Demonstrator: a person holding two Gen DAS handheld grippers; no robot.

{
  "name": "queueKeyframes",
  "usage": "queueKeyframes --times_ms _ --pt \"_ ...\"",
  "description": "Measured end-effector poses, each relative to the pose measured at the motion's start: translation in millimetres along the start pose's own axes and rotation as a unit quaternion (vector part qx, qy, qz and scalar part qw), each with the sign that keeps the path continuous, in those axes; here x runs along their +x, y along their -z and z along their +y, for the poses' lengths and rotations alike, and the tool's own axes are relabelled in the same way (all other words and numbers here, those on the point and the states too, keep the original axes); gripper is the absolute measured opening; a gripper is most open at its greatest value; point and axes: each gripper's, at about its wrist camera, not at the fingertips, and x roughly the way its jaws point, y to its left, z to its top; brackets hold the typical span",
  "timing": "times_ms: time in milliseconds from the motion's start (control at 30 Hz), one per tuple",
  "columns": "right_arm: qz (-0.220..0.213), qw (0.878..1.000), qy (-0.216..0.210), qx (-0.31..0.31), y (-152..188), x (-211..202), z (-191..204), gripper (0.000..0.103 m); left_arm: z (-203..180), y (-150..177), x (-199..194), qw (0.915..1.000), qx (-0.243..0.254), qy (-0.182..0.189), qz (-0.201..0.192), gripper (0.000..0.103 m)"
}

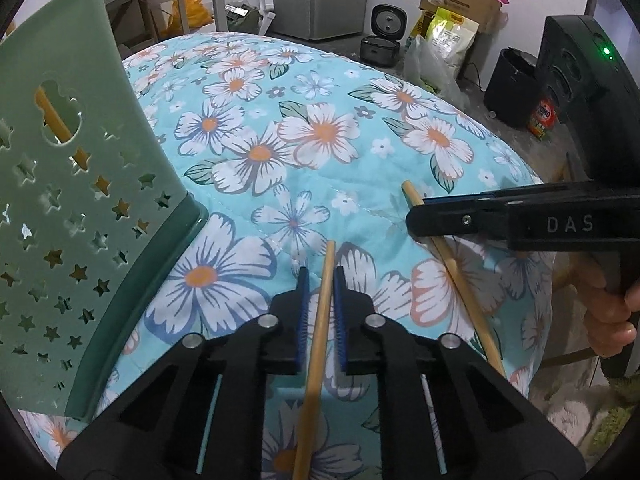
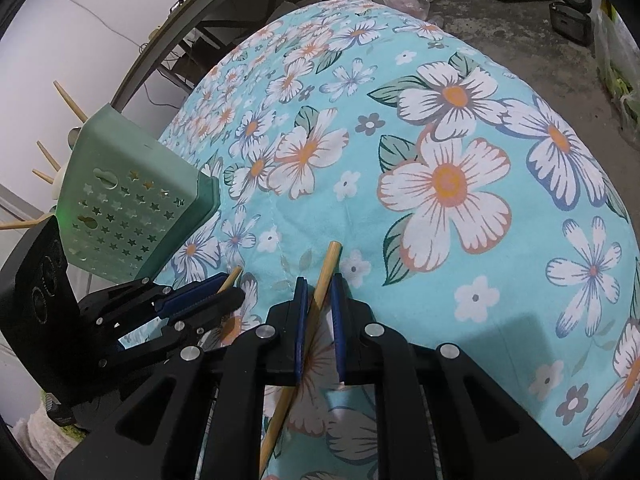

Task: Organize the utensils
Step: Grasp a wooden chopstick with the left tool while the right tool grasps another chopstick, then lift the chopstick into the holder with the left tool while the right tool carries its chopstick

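Bamboo shows between the blue pads in the left wrist view: the left gripper (image 1: 321, 280) points steeply down at the flowered cloth (image 1: 280, 128), and its jaws are drawn in almost fully, the pads pressing on a chopstick (image 1: 320, 320) that runs lengthwise between them, its tip poking out just past the fingertips. The green perforated holder (image 1: 80, 208) stands just beside it on the left, tilted in the lens, with another stick visible through a cut-out. On the right the right gripper (image 1: 416, 216) reaches in sideways, a hand (image 1: 612, 312) on its grip, its narrow jaws clamped across a second chopstick (image 1: 452, 276) that slants over the cloth.

From the right wrist view, the right gripper (image 2: 320, 284) also angles down towards the cloth (image 2: 440, 120). Its jaws stand close together and the second chopstick (image 2: 316, 304) passes diagonally between the pads, touching both. The left gripper (image 2: 232, 292) lies low at the left, pinched on its own chopstick (image 2: 233, 275), whose tip shows above the fingers. Behind it sits the holder (image 2: 132, 200), with several sticks jutting from its top.
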Motion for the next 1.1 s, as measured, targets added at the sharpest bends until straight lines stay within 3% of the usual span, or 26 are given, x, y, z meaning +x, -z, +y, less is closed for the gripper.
queueKeyframes --times_ms 267,533,767,1100 --pt "0.006 1.000 0.002 0.008 -4 3 2 0.013 1 -1 -4 0.9999 -0.005 -0.006 -0.007 0.006" --pt "0.011 1.000 0.009 0.006 -8 8 5 0.012 11 -2 -33 0.9989 -0.028 -0.017 -0.035 0.005" --pt "0.007 1.000 0.016 -0.003 -8 9 9 0.012 19 -4 -83 0.9949 -0.039 -0.038 -0.085 0.005" --pt "-0.030 0.999 -0.014 -0.019 -14 -19 24 0.006 47 -10 -181 0.9800 -0.082 -0.051 -0.174 0.005"
